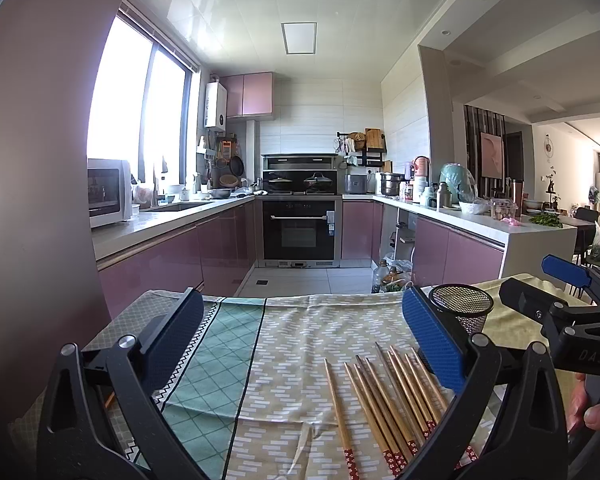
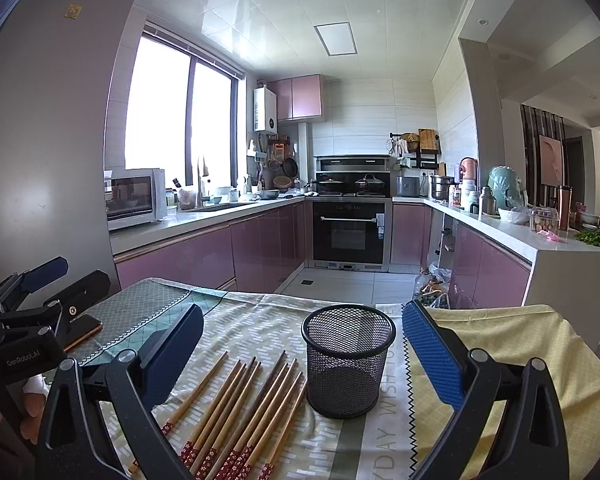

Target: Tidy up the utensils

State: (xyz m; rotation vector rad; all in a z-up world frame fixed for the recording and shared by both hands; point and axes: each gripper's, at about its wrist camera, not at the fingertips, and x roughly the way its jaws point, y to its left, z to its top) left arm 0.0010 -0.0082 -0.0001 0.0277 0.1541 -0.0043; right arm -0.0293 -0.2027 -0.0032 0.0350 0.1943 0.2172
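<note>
A U-shaped kitchen with glossy mauve base cabinets [image 2: 204,256] under pale stone counters [image 2: 512,232] fills the view. Daylight pours through a large dark-framed window [image 2: 180,120] on the left wall, above a white microwave oven [image 2: 134,200]. A black built-in oven [image 2: 350,232] sits in the far wall of white horizontal tiles [image 2: 364,120]. The floor is pale grey tile [image 2: 340,284]. A rectangular recessed light panel [image 2: 335,39] sits in the glossy white ceiling. A white wall-mounted water heater [image 2: 265,111] hangs beside mauve upper cabinets [image 2: 300,98].
</note>
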